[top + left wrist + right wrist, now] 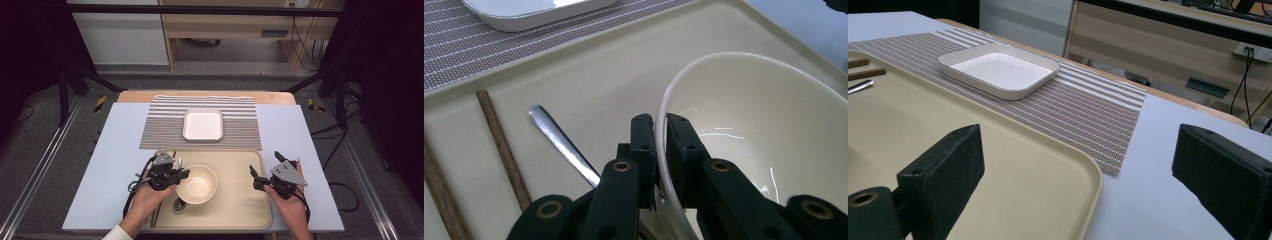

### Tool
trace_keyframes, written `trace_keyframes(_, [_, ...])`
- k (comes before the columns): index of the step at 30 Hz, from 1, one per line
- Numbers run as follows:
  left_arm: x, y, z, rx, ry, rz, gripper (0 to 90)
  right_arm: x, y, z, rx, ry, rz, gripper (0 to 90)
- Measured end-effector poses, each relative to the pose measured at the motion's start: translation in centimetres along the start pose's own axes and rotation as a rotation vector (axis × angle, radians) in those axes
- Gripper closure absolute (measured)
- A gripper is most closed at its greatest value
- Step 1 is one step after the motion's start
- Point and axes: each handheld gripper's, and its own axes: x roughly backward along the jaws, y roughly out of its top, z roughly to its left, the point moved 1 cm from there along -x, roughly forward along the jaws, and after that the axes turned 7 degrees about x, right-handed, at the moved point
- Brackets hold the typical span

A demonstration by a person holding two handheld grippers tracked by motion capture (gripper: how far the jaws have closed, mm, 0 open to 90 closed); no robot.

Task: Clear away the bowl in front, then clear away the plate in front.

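Clamped on the left rim of the bowl [198,184], the jaws of the left gripper [183,173] stand one inside and one outside the wall, as the left gripper view shows; the right gripper [263,167] has its jaws wide apart, holding nothing, above the right end of the tray.

By size: the table [115,165] carries a striped mat [165,125] at its far middle and a beige tray [235,205] at its near middle, the tray's far edge lying just over the mat's near edge. A square white dish [202,124] sits in the middle of the mat. On the tray, the cream bowl stands left of centre. A pair of wooden chopsticks [504,150] lies at the tray's left end, and a metal spoon [561,142] lies between them and the bowl, its handle running under the left gripper.
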Motion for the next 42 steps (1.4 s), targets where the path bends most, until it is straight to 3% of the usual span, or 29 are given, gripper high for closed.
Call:
trace_keyframes(9, [-0.1,-0.1,0.1,-0.003,-0.010,-0.019,80.7,0.0,0.0,0.0,0.004,0.001,0.002,6.6])
trace_keyframes(21, [0.8,1.0,0.1,-0.067,0.070,-0.143,39.3,-0.1,0.0,0.1,0.006,0.005,0.005,6.6])
trace_keyframes(23, [0.8,1.4,0.1,-0.068,0.086,-0.156,30.7,-0.1,0.0,0.2,0.008,0.006,0.006,6.6])
trace_keyframes(26, [1.0,2.1,0.1,-0.101,0.088,-0.156,25.1,-0.1,0.0,0.3,0.011,0.006,0.006,6.6])
trace_keyframes(31, [1.1,3.9,0.1,-0.129,0.097,-0.182,17.4,-0.2,0.0,0.3,0.012,0.006,0.008,6.6])
trace_keyframes(34, [1.0,5.4,0.5,-0.120,0.120,-0.200,14.2,-0.2,0.0,0.4,0.015,0.009,0.006,6.6])
trace_keyframes(42, [-1.2,10.3,3.1,-0.112,0.210,-0.217,9.8,-0.2,0.0,0.3,0.014,0.008,0.004,6.6])
